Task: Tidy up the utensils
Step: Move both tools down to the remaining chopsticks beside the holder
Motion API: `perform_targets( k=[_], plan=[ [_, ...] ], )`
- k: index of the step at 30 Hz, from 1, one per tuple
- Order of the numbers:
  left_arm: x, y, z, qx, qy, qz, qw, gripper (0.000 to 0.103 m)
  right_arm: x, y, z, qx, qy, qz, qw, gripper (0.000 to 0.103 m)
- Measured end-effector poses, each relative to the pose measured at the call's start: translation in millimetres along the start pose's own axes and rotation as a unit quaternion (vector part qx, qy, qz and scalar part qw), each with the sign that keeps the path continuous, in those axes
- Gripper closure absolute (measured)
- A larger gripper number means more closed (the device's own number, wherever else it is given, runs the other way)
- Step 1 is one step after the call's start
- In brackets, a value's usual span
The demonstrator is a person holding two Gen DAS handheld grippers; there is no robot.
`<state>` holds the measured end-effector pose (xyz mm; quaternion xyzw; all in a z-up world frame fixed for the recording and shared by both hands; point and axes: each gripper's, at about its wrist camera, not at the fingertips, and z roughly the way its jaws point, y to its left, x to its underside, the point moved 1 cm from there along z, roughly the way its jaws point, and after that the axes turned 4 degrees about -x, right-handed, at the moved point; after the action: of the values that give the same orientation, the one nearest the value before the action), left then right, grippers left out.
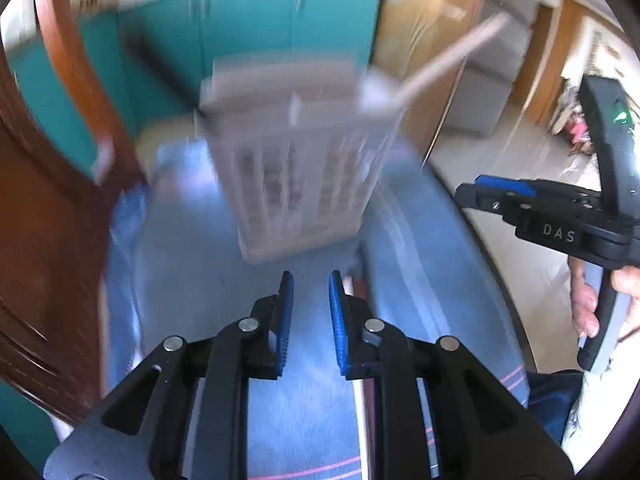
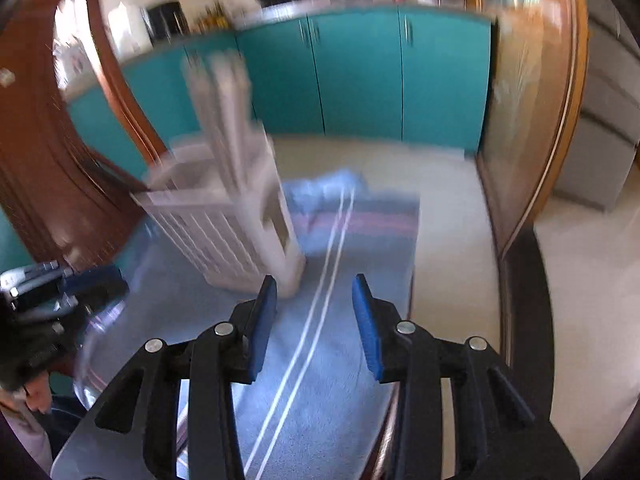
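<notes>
A white slotted utensil caddy (image 1: 296, 168) stands on a blue cloth (image 1: 280, 380) on the table, blurred by motion. A pale utensil handle (image 1: 452, 60) sticks up and to the right out of it. In the right wrist view the caddy (image 2: 232, 232) holds several upright pale utensils (image 2: 224, 112). My left gripper (image 1: 311, 304) is open and empty, just in front of the caddy. My right gripper (image 2: 314, 312) is open and empty, to the caddy's right; it also shows in the left wrist view (image 1: 520, 204).
A brown wooden chair (image 2: 48, 152) stands left of the table. Teal cabinets (image 2: 360, 76) line the back. A wooden cupboard (image 2: 528, 100) and a grey sofa (image 1: 492, 80) are at the right. The table's rounded edge (image 1: 472, 220) curves on the right.
</notes>
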<state>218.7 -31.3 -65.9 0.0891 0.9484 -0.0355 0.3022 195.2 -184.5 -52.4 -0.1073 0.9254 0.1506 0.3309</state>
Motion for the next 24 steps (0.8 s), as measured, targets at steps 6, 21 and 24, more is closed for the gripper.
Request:
perform_targets(
  k=[6,21,24],
  plan=[
    [10.4,-7.9,23.0,0.03,0.048,0.003,0.9984,0.068,18.1,7.9,78.4,0.008,0.093,0.043,0.995,0.064],
    [42.6,-13.4,48.5,0.028,0.101,0.042,0.9936,0.057,35.9,41.2,125.1,0.104,0.133,-0.003,0.986,0.064],
    [46.7,-20.6,54.6,0.027,0.108,0.051,0.9925,0.057,39.5,31.5,119.3,0.108,0.143,-0.001,0.984,0.064]
  ],
)
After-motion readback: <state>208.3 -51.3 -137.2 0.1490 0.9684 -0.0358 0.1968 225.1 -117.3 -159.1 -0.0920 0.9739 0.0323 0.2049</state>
